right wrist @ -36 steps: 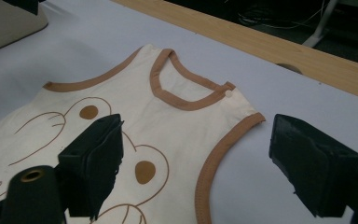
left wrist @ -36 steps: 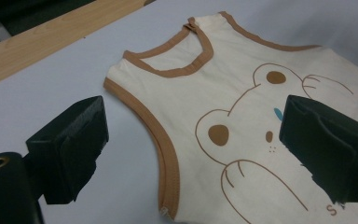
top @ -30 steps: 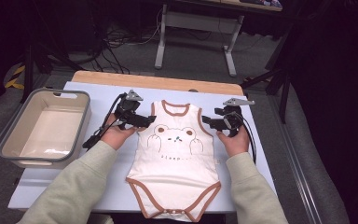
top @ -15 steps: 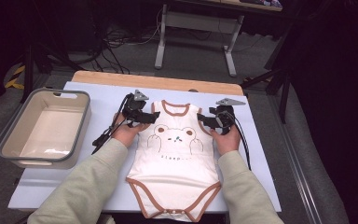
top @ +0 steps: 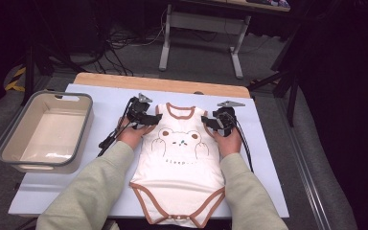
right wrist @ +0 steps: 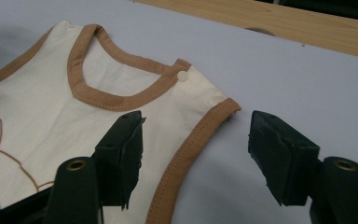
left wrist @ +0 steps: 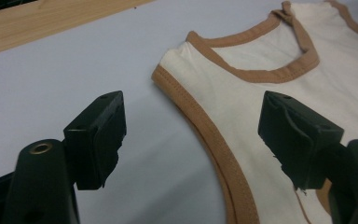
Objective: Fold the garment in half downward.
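A cream baby bodysuit [top: 182, 163] with brown trim and a bear print lies flat on the pale mat [top: 100, 103], neck toward the far edge. My left gripper [top: 148, 119] hovers low at its left shoulder. In the left gripper view the brown armhole trim [left wrist: 200, 116] runs between the jaws of that gripper [left wrist: 193, 112]. My right gripper [top: 210, 122] is at the other shoulder, and its jaws [right wrist: 196, 128] straddle the armhole trim [right wrist: 191, 144] near a snap button [right wrist: 182, 76]. Both pairs of jaws have just been closing. They stand apart, and the pads do not press on the cloth.
A grey-rimmed empty bin [top: 9, 148] stands at the mat's left side. A wooden table edge [top: 163, 84] runs behind the mat. Bare mat lies to the right of the bodysuit and between it and the bin. Cables trail from both grippers.
Both hands have come inward and down onto the bodysuit's shoulders. The jaws of both grippers look narrower than before.
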`<state>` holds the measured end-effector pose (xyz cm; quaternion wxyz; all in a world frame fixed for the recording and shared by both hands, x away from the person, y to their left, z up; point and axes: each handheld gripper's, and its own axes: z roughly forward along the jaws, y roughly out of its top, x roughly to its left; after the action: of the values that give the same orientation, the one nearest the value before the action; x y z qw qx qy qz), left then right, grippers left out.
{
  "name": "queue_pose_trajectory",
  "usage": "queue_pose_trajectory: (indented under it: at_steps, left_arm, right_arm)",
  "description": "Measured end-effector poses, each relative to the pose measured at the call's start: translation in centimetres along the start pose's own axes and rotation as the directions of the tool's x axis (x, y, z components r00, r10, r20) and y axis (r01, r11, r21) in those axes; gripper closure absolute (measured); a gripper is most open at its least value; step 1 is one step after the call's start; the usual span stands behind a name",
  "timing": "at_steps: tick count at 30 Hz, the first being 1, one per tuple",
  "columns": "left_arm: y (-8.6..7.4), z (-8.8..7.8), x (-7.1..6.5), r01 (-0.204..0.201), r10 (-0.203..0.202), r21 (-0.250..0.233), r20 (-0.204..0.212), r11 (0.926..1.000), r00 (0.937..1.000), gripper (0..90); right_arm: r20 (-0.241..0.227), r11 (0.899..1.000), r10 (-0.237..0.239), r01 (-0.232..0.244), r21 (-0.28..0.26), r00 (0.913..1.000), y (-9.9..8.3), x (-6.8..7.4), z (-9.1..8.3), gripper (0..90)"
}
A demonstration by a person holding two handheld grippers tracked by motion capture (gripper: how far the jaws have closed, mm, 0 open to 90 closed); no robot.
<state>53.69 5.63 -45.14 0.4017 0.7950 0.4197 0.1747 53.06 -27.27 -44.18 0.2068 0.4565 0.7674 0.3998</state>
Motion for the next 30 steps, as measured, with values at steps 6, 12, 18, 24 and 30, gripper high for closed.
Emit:
queue_pose_trajectory:
  at_steps: [6,12,18,24,30]
  left_arm:
    - [0.3,0.9,-0.2,0.01,-0.009,0.034,-0.025,0.9994,0.9996,24.7]
    - [0.6,1.4,-0.5,0.012,-0.01,0.053,-0.038,0.9985,0.9992,24.7]
    - [0.7,2.0,-0.4,0.017,-0.013,0.078,-0.052,0.9968,0.9986,25.8]
    - [0.8,2.4,-0.4,0.026,-0.019,0.109,-0.062,0.9937,0.9979,32.9]
    - [0.9,2.6,-0.4,0.028,-0.021,0.1,-0.068,0.9946,0.9975,37.3]
  right_arm:
    - [0.017,1.0,-0.004,0.003,0.031,0.9999,0.1,0.0,0.7,37.5]
    - [0.027,0.999,-0.001,0.0,0.04,0.9996,0.2,0.0,1.0,37.9]
    - [0.035,0.998,0.009,-0.011,0.06,0.9993,0.2,0.0,1.5,39.7]
    - [0.061,0.995,0.005,-0.011,0.099,0.9981,0.3,-0.1,2.2,42.5]
    - [0.076,0.993,-0.002,-0.007,0.115,0.9971,0.6,-0.2,2.6,43.5]
